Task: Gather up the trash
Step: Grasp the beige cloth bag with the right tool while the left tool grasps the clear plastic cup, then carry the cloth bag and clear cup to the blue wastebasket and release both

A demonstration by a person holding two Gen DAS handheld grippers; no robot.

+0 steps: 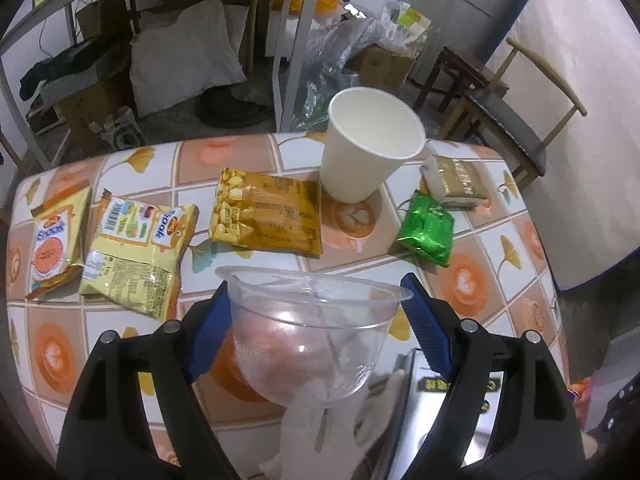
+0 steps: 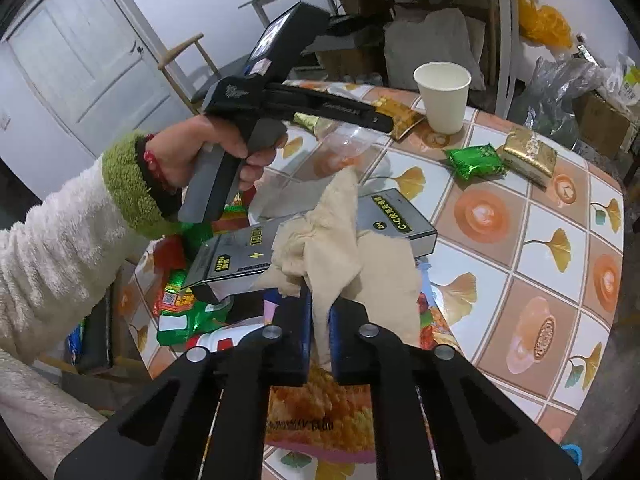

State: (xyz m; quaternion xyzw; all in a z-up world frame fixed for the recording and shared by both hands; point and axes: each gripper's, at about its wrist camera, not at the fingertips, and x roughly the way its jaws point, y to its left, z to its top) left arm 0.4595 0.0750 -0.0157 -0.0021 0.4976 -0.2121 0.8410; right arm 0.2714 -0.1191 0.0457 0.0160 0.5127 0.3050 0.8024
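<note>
My left gripper [image 1: 316, 312] is shut on a clear plastic bowl [image 1: 308, 332] and holds it above the table, its blue pads [image 1: 208, 332] against the bowl's sides. The bowl also shows in the right wrist view [image 2: 348, 142] under the left gripper's black body. My right gripper [image 2: 320, 320] is shut on a crumpled beige tissue [image 2: 336, 248], which stands up close to the bowl. The tissue's tip shows in the left wrist view [image 1: 316, 416] just below the bowl. A white paper cup [image 1: 368, 144] stands upright behind.
On the patterned table [image 1: 480, 280] lie yellow snack packets [image 1: 136, 248], a golden nut bag [image 1: 268, 212], a green packet [image 1: 428, 230], a gold pack [image 1: 456, 184] and a grey box [image 2: 400, 220]. More wrappers [image 2: 184, 304] lie at the near left. A chair [image 1: 508, 112] stands behind.
</note>
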